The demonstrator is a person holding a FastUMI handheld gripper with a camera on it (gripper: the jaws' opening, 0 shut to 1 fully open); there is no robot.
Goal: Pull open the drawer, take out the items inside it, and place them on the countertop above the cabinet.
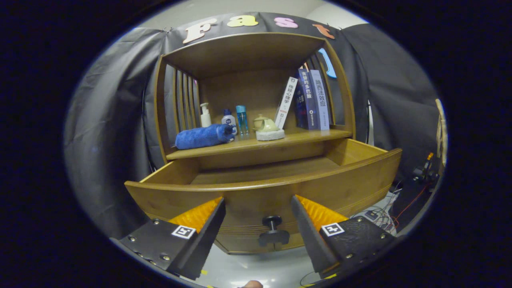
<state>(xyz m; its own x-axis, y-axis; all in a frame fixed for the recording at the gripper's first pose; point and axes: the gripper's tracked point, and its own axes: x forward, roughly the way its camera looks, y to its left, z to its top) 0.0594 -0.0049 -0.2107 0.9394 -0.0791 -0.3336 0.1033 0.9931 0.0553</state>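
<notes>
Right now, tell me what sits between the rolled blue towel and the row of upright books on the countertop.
In the gripper view: a white pump bottle, two small blue bottles and a pale green teapot. The gripper is open.

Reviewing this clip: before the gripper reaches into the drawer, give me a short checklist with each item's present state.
1. Drawer pulled out: ok, it stands well forward of the shelf.
2. Gripper open: ok, fingers apart.
3. Fingers free of the knob: ok, it sits between them untouched.
4. Items left in the drawer: cannot tell, the front panel hides most of the floor.
5. Room on the shelf: ok, bare wood ahead of the towel and teapot.
</notes>
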